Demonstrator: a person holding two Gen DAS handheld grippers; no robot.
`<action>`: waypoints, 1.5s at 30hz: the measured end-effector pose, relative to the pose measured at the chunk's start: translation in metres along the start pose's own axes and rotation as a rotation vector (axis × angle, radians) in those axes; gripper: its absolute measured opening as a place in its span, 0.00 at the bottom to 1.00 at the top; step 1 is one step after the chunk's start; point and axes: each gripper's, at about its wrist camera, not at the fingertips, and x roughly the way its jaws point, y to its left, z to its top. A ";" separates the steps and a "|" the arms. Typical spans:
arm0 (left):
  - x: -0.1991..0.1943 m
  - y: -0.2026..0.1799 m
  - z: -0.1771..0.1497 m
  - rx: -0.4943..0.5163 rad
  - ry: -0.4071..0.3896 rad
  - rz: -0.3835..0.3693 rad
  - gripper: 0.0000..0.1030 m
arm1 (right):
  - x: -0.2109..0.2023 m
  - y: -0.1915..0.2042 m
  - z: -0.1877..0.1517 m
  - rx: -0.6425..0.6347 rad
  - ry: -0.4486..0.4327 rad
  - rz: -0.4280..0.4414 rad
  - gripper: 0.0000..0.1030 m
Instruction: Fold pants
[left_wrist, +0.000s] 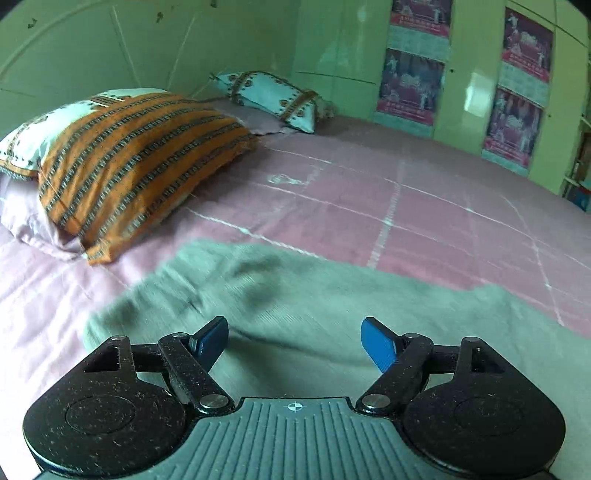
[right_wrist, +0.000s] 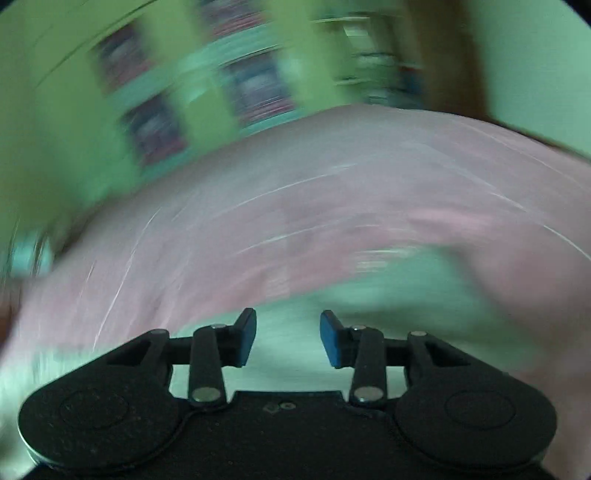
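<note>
Pink bedsheet (left_wrist: 424, 206) covers the bed, with an orange striped pillow (left_wrist: 122, 162) far ahead and to the left of my left fingers. Both my grippers are released and hold nothing. The grey-green pants (left_wrist: 295, 295) lie directly under and ahead of the left gripper (left_wrist: 294, 341), and their long axis runs across the fingers, left to right. Under the right gripper (right_wrist: 288, 338) I see the same cloth, but this view is very blurred. I judge the left gripper is better placed to take an edge.
</note>
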 end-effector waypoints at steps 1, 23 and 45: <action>-0.004 -0.005 -0.006 0.003 0.002 -0.007 0.77 | -0.013 -0.022 0.002 0.077 -0.022 0.003 0.25; -0.027 -0.036 -0.046 0.015 0.101 -0.037 0.84 | 0.008 -0.104 -0.016 0.402 0.115 0.051 0.04; -0.025 -0.057 -0.066 0.184 0.078 -0.009 1.00 | -0.019 -0.082 0.013 0.272 0.027 0.164 0.08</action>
